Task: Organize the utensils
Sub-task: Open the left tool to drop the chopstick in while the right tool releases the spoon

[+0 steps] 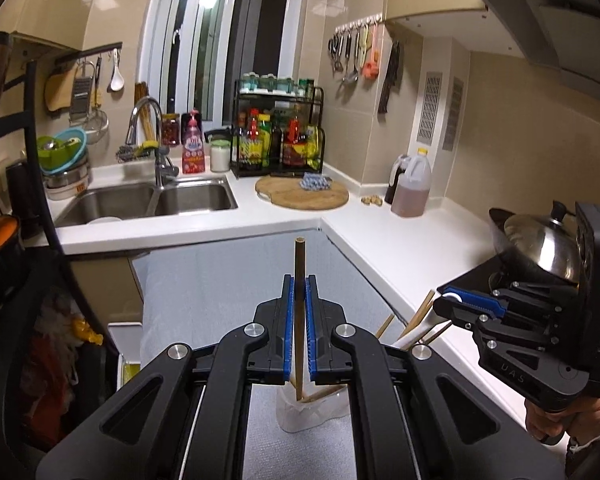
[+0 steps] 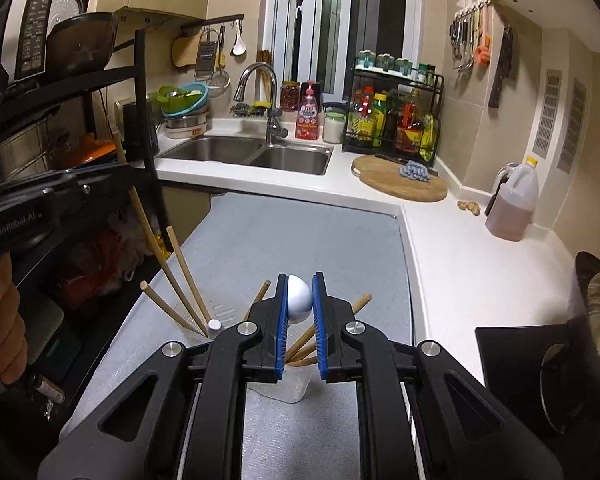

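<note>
My left gripper [image 1: 299, 286] is shut on a wooden chopstick [image 1: 299, 264] held upright, its lower end in a clear plastic holder [image 1: 312, 412] on the grey mat [image 1: 236, 280]. My right gripper [image 2: 300, 286] is shut on a white spoon [image 2: 299, 299], bowl up, above the same holder [image 2: 284, 388]. Several more wooden chopsticks [image 2: 184, 276] lean out of the holder. The right gripper also shows in the left wrist view [image 1: 456, 300], at the right, holding the spoon over the chopsticks. The left gripper's body shows at the left of the right wrist view [image 2: 40, 200].
A white counter [image 1: 400, 240] wraps round the mat. A double sink [image 1: 148, 200], a faucet [image 1: 152, 140], a round cutting board [image 1: 300, 194], a spice rack [image 1: 280, 136], an oil jug [image 1: 412, 188] and a lidded wok [image 1: 540, 244] on the stove stand around. A black shelf rack [image 2: 80, 120] is at left.
</note>
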